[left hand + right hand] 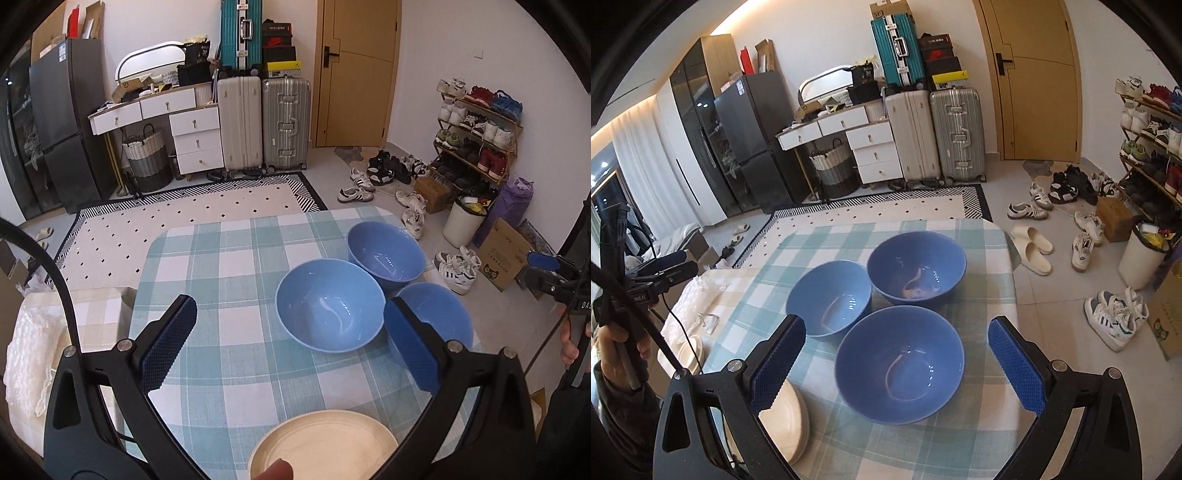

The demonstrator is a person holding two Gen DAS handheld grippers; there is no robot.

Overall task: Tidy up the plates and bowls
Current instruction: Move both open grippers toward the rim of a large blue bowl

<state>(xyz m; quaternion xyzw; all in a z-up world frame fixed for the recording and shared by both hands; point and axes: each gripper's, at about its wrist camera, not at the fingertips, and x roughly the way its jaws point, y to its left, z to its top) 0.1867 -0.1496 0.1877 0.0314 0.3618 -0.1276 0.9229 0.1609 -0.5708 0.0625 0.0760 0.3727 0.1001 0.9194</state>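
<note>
Three blue bowls sit clustered on the checked table (820, 443), none nested yet. The right gripper (892, 363) hangs over the nearest bowl (899, 363), jaws wide and empty, the bowl framed between them. The left gripper (291, 341) hovers too, jaws wide and empty, over the left-hand bowl (330, 304), with the far bowl (386, 251) behind it. Cream plates (786, 421) lie at the near edge, looking like a stack, though the left pad hides much of it. Stacking the bowls looks like the job in hand. Best to pinch one rim wall, a pad inside and a pad outside, lift straight up, then lower it centred into a neighbour.
</note>
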